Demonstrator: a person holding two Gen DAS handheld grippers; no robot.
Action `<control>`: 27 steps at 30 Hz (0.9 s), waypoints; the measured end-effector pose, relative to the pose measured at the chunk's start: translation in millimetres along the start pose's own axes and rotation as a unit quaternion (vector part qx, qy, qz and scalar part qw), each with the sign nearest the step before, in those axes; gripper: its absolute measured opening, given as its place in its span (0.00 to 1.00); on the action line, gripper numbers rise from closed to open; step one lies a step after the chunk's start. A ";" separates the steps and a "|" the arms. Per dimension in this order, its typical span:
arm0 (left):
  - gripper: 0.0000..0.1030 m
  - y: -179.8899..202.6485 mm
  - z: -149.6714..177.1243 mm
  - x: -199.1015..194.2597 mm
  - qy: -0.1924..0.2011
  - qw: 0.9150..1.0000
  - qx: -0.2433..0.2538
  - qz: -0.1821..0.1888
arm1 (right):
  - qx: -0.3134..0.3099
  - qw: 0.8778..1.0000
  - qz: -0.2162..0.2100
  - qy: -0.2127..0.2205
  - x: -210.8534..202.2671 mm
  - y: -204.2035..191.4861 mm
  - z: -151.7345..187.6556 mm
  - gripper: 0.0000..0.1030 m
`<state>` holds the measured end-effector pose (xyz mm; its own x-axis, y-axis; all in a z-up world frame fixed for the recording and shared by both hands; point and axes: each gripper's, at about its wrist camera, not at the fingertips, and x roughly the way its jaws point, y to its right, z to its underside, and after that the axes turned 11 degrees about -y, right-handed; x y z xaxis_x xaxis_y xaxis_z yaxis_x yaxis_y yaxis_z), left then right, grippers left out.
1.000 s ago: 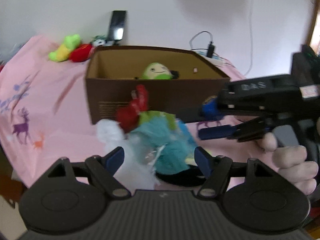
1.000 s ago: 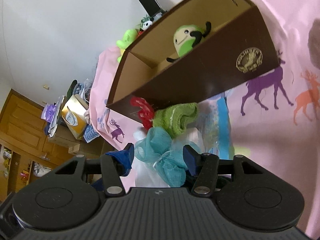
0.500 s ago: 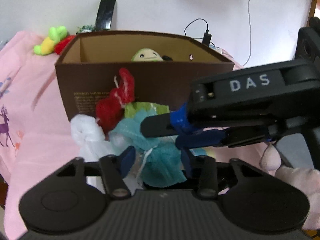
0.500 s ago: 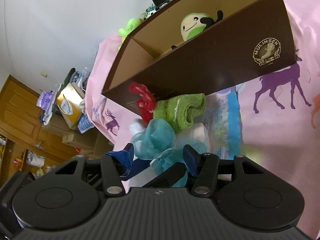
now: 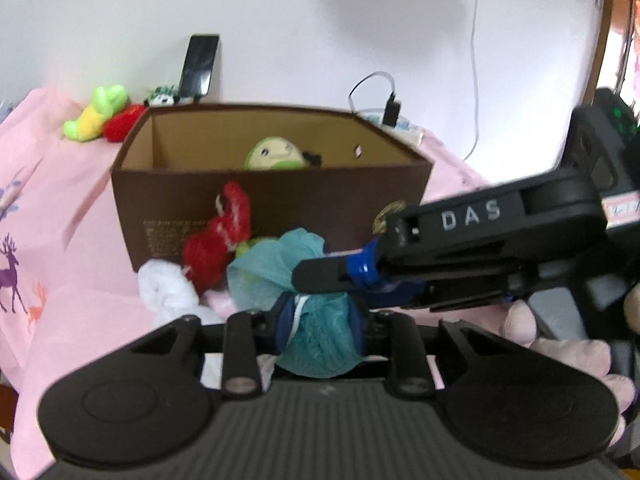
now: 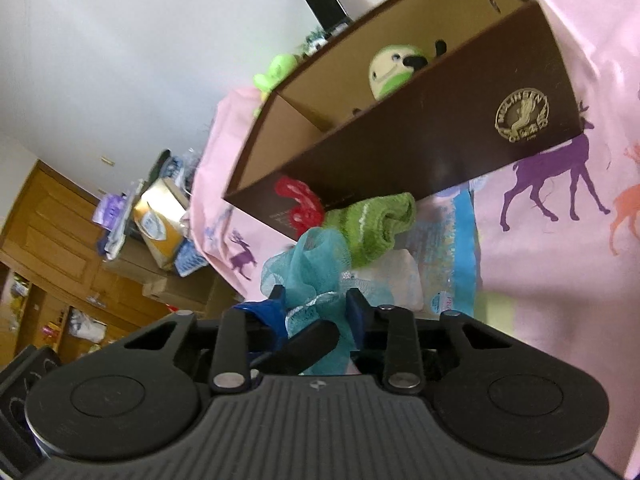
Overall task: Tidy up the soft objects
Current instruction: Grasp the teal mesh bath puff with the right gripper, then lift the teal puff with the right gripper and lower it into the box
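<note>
box (image 5: 272, 208) mouth: open, round plush (image 5: 276, 155) inside | front: red (image 5: 218, 240), white (image 5: 168, 290), green (image 6: 372, 228) soft items crowd wall

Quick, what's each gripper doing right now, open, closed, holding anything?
Left gripper: jaws just closed, shut on the teal mesh pouf.
Right gripper: jaws just closed, shut on the same pouf.

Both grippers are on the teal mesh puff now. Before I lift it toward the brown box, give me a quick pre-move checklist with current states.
1. Left gripper pinching the teal mesh puff: ok; its jaws have just been closing.
2. Right gripper pinching the same puff: ok; also just been closing.
3. Puff free of the red puff and green sock: cannot tell, they sit bunched together.
4. Brown box open on top: ok.
5. Space beside the green plush inside: ok.
</note>
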<state>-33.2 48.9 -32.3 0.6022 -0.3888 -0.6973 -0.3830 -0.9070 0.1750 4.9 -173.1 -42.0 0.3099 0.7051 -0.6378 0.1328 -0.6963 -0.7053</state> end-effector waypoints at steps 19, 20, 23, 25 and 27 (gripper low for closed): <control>0.22 10.1 -124.6 -50.5 0.102 0.989 0.110 -0.017 | -0.104 0.987 -0.015 0.122 -51.0 -75.0 -90.3 0.11; 0.22 6.9 -133.0 -46.6 0.100 0.989 0.112 -0.020 | -0.103 0.987 -0.012 0.121 -46.7 -75.5 -98.9 0.11; 0.22 -6.5 -152.9 -27.3 0.087 0.989 0.115 -0.032 | -0.106 0.988 0.002 0.115 -32.1 -73.8 -119.8 0.11; 0.22 -15.9 -163.4 -14.0 0.073 0.990 0.113 -0.036 | -0.103 0.989 0.012 0.105 -18.0 -70.2 -133.3 0.11; 0.22 -30.7 -174.0 4.8 0.052 0.993 0.101 -0.035 | -0.097 0.991 0.024 0.092 0.2 -64.4 -146.3 0.11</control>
<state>103.2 46.7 80.0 0.6973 -0.3508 -0.6251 -0.4649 -0.8851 -0.0218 134.1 -147.7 48.6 0.4838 0.6470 -0.5893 0.2863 -0.7533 -0.5921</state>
